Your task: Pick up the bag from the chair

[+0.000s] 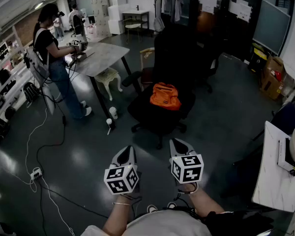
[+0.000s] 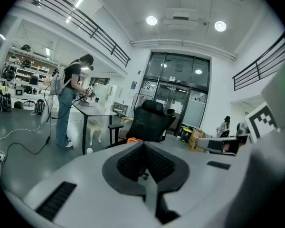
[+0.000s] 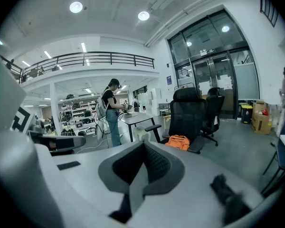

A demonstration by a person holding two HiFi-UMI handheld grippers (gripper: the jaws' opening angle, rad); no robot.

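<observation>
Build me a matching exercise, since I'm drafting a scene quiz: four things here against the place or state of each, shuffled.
Things:
1 orange bag
2 person
3 cardboard box
4 left gripper

Places or states:
a shut, holding nothing
b standing at the table
c on the black chair seat
d on the floor by the right wall

Pairs: 1-c, 2-b, 3-d, 4-a

We find the head view dim, glare streaking the floor (image 1: 78,159); ceiling lights (image 2: 151,20) glow above, and both gripper views bend toward black corners.
</observation>
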